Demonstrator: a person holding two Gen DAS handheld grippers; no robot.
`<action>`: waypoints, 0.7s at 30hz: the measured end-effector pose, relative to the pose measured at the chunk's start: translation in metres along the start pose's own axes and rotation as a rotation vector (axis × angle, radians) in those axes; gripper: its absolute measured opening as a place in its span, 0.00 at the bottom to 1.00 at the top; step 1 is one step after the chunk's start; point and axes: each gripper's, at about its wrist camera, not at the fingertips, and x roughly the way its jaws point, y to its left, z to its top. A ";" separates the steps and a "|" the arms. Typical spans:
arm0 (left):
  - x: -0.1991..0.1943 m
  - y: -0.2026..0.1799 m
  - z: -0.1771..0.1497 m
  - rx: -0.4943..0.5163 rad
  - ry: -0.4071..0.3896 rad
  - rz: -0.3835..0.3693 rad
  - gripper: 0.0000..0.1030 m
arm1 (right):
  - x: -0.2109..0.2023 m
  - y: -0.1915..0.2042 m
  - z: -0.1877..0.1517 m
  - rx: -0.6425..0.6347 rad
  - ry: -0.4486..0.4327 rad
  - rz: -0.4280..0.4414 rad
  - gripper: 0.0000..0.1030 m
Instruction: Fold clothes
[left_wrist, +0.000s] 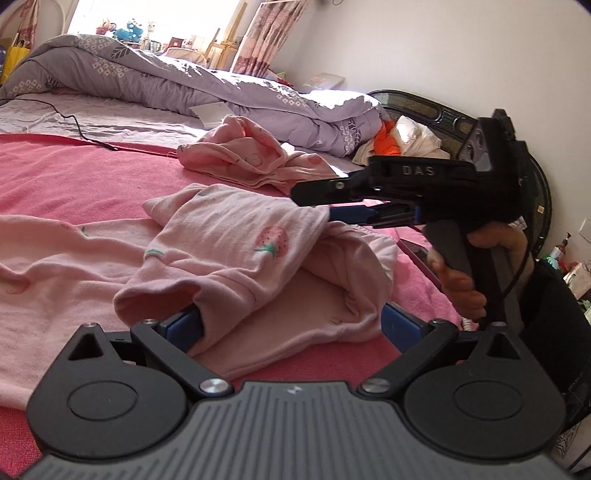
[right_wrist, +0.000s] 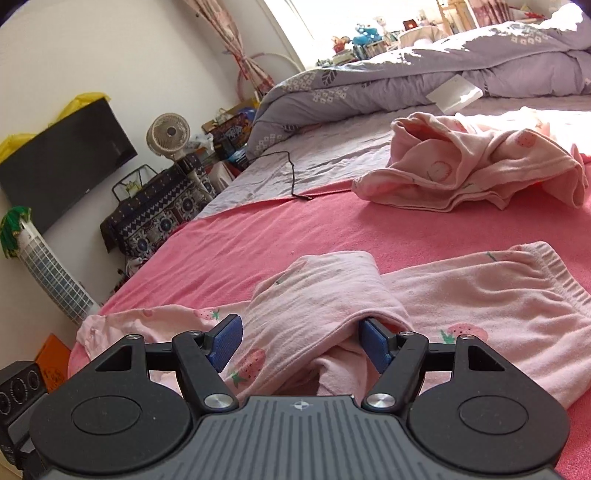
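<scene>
A pale pink strawberry-print garment lies half folded on the pink blanket. My left gripper is open, its blue pads wide apart with a fold of the garment draped between and over them. My right gripper shows in the left wrist view from the side, its tips at the garment's far edge. In the right wrist view my right gripper is open, with a raised fold of the same garment lying between its blue fingers.
A second crumpled pink garment lies farther back on the blanket. A purple quilt is heaped behind it, with a black cable on the sheet. A TV, fan and heater stand beside the bed.
</scene>
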 end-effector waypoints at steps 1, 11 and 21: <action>-0.002 -0.003 -0.001 0.015 0.001 -0.016 0.97 | 0.004 0.006 0.000 -0.041 0.013 -0.006 0.73; 0.003 -0.014 -0.015 0.116 0.050 -0.060 0.97 | 0.018 0.077 -0.032 -0.628 0.066 -0.115 0.81; 0.002 -0.010 -0.023 0.129 0.052 -0.067 0.97 | 0.022 0.101 -0.041 -0.807 0.042 -0.069 0.89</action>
